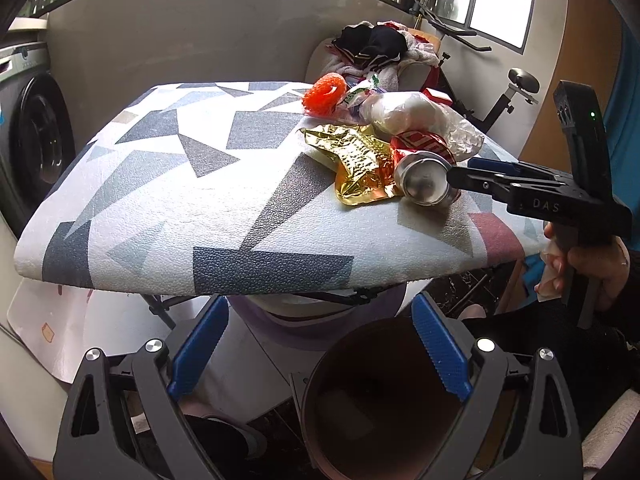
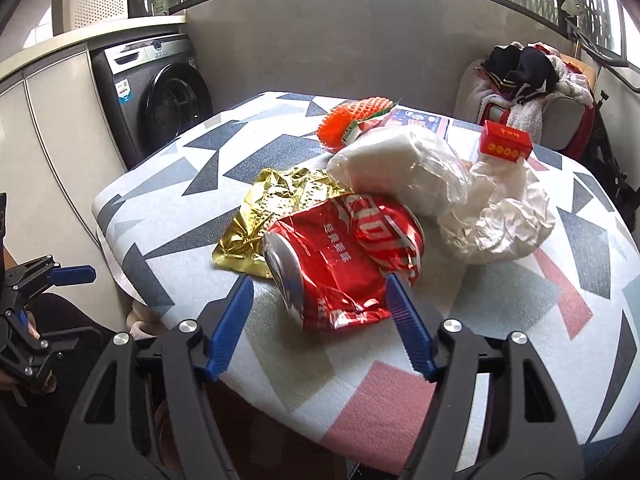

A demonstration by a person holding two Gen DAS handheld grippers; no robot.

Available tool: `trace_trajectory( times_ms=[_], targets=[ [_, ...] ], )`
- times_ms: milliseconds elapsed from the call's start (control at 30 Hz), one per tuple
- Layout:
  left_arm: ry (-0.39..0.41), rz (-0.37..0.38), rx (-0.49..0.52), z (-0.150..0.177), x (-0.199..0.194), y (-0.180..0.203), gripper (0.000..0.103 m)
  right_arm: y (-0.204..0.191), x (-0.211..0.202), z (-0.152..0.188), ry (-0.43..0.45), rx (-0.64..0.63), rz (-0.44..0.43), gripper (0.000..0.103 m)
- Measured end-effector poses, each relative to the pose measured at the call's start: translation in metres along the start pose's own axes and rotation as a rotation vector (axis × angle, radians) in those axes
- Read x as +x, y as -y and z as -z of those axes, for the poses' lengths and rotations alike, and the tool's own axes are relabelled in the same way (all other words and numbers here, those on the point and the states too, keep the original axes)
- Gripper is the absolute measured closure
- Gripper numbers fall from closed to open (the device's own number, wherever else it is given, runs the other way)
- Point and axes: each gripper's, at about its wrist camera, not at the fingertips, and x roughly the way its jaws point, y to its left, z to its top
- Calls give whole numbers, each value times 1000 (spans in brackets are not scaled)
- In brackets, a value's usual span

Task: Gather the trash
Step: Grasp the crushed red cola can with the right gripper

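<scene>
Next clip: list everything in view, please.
Can: one, red, crushed, nearest the front edge.
Wrapper: one, gold, behind can.
Plastic bag: one, clear, white contents, behind can.
Paper: one, white, crumpled, right of bag.
Box: one, red, behind paper.
Foam net: one, orange, far side.
Table: one, grey-blue-white patterned cover.
Bin: one, brown, below table edge.
Washing machine: one, grey, left background.
Left gripper: open, above bin.
Right gripper: open, around can.

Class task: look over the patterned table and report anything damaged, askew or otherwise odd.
The red can is crushed and lies on its side between the right tool's blue fingers, partly on a crumpled gold wrapper. Crumpled white paper lies behind.
</scene>
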Motion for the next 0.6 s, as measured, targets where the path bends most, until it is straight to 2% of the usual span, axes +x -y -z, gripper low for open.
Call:
trace_trajectory(
  times_ms=[133,233,367,433,600],
  targets=[
    [-14,4,-3,0,5,1,12,-9,22,-10,-24,-43,17,42],
    [-19,7,-5,0,7,1,12,-13,34,-10,-48,-70,44,57],
    [-21,9,-29,-1,9,-4,12,-20,30,-6,-18,-113,44,76],
    [-23,10,-50,-2,11,-8,12,-22,23,-4,-3,-121,32,78],
    [-16,12,-84,-3,11,-14,12,-14,-3,2,47,-52,-21,80]
  ],
)
